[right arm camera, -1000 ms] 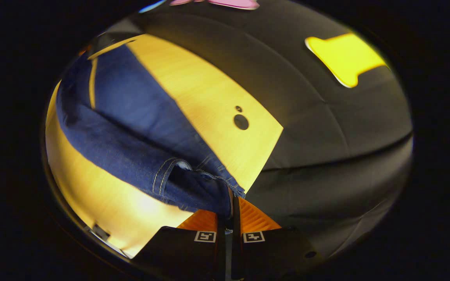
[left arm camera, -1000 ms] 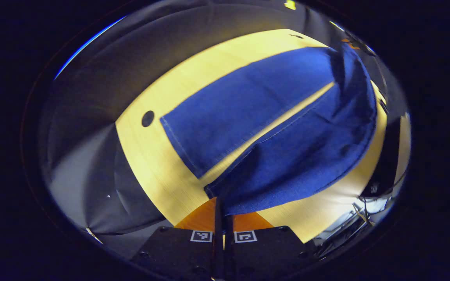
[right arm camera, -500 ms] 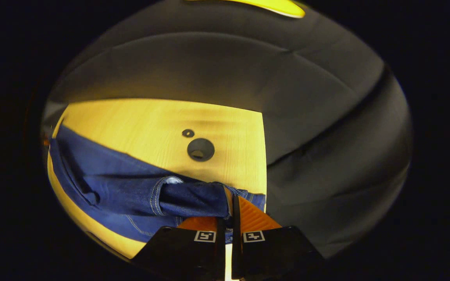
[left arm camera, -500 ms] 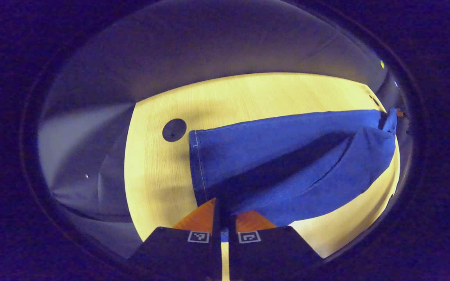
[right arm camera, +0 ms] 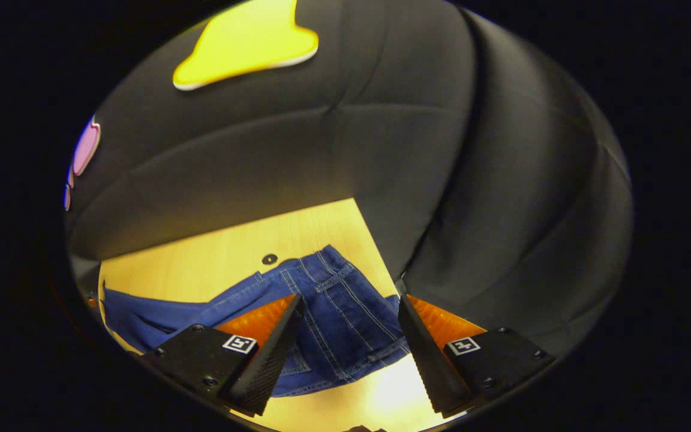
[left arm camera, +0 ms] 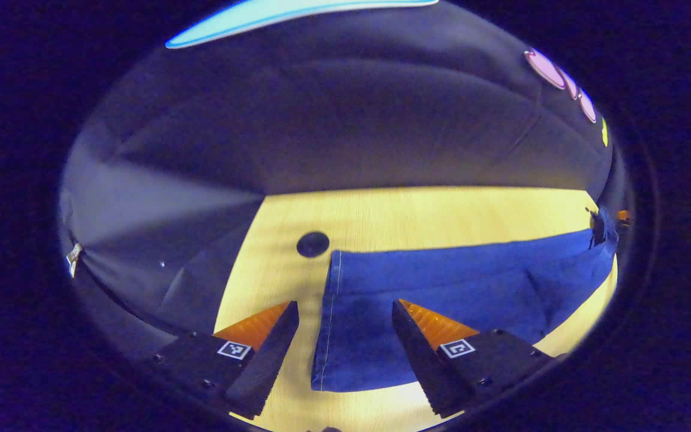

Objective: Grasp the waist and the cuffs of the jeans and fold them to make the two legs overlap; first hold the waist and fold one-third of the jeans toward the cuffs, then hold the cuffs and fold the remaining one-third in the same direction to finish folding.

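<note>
Where stitched denim jeans (left arm camera: 441, 282) flatten, smooth wood.

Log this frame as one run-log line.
step: legs overlapped | left gripper: open, over cuffs | right gripper: open, over waist | jeans: flat on table | next: waist fold

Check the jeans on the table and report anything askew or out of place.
Little stands out. The jeans lie flat on the table with the legs overlapped, the cuff edge straight. At the waist, the fabric bunches slightly. Both the left gripper and right gripper are open above the denim.
</note>
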Tool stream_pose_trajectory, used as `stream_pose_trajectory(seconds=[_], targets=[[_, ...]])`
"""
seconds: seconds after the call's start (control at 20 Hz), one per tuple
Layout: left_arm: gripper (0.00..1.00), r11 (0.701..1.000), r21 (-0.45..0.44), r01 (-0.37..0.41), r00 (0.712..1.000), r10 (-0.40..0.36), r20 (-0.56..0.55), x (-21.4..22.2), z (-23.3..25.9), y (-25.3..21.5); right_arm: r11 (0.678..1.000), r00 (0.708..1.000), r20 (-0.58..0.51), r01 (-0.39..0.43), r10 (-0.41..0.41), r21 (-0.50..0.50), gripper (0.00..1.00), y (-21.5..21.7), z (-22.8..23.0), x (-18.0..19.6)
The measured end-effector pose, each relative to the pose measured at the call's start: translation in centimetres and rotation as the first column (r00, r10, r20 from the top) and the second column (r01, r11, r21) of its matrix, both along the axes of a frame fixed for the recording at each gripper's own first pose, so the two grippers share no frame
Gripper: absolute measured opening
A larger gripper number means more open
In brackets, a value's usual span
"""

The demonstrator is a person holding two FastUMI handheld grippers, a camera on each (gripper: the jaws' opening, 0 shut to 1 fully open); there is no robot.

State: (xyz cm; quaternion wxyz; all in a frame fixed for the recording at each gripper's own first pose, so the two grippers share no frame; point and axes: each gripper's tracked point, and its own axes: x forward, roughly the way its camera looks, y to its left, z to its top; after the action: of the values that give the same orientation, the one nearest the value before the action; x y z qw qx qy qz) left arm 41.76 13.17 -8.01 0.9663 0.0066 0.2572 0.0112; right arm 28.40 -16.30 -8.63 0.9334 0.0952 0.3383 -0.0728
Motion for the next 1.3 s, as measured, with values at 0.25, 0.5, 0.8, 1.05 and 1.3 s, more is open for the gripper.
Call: stream_pose_trajectory(seconds=[0.25, 0.5, 0.8, 1.05, 1.3], targets=[[0.98, 0.994, -0.104, 0.014, 0.973, 0.010, 0.231, -4.8, 7.6, -4.4, 0.992, 0.990, 0.061, 0.126, -0.126, 0.013, 0.98, -1.3, -0.2, -5.5], [0.98, 0.967, -0.246, 0.065, 0.967, 0.001, 0.256, -11.1, 8.1, -11.5, 0.941, 0.956, -0.015, 0.290, -0.292, 0.173, 0.98, -1.3, -5.3, -6.5], [0.97, 0.934, -0.349, 0.078, 0.984, -0.016, 0.175, -13.9, 5.2, -14.8, 0.873, 0.914, -0.050, 0.400, -0.403, 0.281, 0.98, -2.1, -9.4, -3.7], [0.97, 0.936, -0.337, 0.102, 0.986, -0.049, 0.162, -13.7, 5.2, -15.6, 0.856, 0.904, 0.016, 0.398, -0.427, 0.330, 0.92, -1.9, -9.2, -1.4], [0.97, 0.929, -0.347, 0.128, 0.987, -0.085, 0.136, -14.2, 4.2, -17.9, 0.864, 0.930, 0.018, 0.335, -0.368, 0.376, 0.28, -0.5, -10.4, -0.2]])
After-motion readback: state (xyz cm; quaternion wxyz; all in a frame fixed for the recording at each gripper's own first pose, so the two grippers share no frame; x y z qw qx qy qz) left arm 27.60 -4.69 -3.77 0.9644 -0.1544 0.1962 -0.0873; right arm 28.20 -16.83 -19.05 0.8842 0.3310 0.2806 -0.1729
